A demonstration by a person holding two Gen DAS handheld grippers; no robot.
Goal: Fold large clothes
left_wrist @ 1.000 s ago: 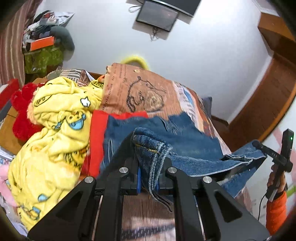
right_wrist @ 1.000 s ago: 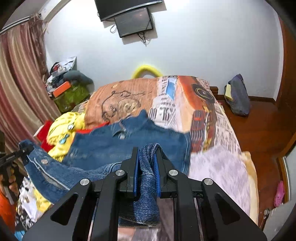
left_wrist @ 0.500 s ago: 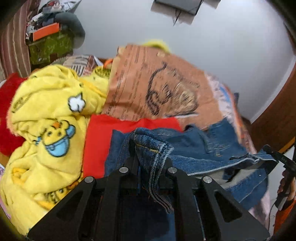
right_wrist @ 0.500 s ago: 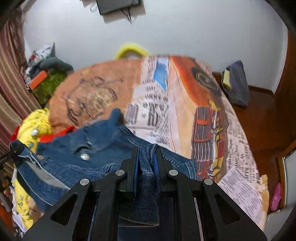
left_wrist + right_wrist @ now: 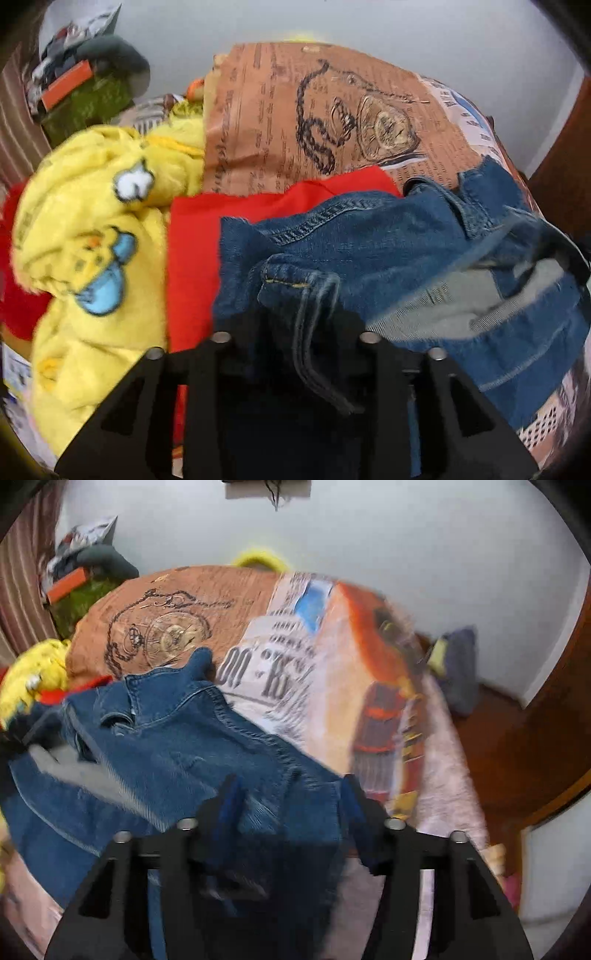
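Observation:
A blue denim jacket (image 5: 388, 240) lies bunched on the printed bedspread (image 5: 332, 110), its grey lining showing at the right. My left gripper (image 5: 295, 317) stands open, its jaws apart, with the denim hem lying loose between them. In the right wrist view the jacket (image 5: 177, 746) spreads to the left. My right gripper (image 5: 288, 797) is also open, jaws wide apart, with denim lying between them.
A red cloth (image 5: 199, 240) and a yellow fleece garment (image 5: 92, 221) lie left of the jacket. Clutter (image 5: 81, 85) is stacked at the far left by the wall. A dark bag (image 5: 458, 668) sits on the wooden floor at the right.
Both grippers have moved forward and down over the bed, carrying the jacket's edge toward the collar. Both have opened and let go of the denim.

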